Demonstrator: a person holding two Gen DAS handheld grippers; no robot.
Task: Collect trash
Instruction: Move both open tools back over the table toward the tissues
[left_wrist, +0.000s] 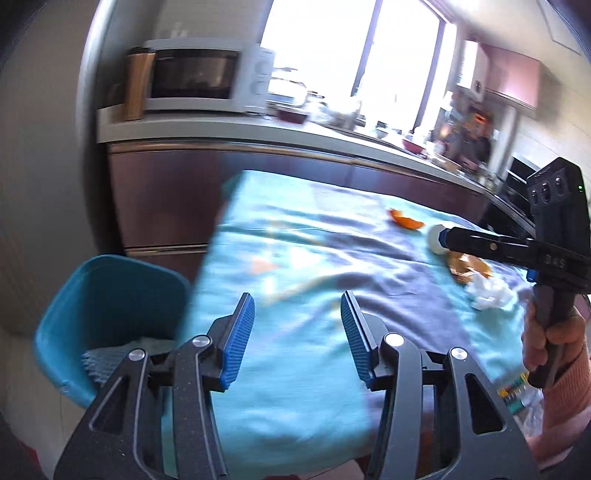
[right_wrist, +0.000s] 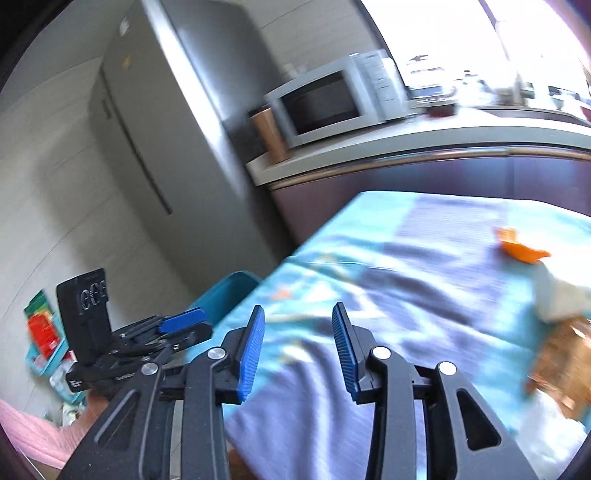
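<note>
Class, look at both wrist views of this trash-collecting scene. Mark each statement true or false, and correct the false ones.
1. Both the left gripper and the right gripper hold nothing. True.
2. The teal bin stands on the table. False: it stands on the floor beside the table's edge.
3. An orange peel lies on the light blue tablecloth. True.
4. The microwave door is wide open. False: it is closed.
5. The crumpled white tissue is already in the bin. False: it lies on the tablecloth.
</note>
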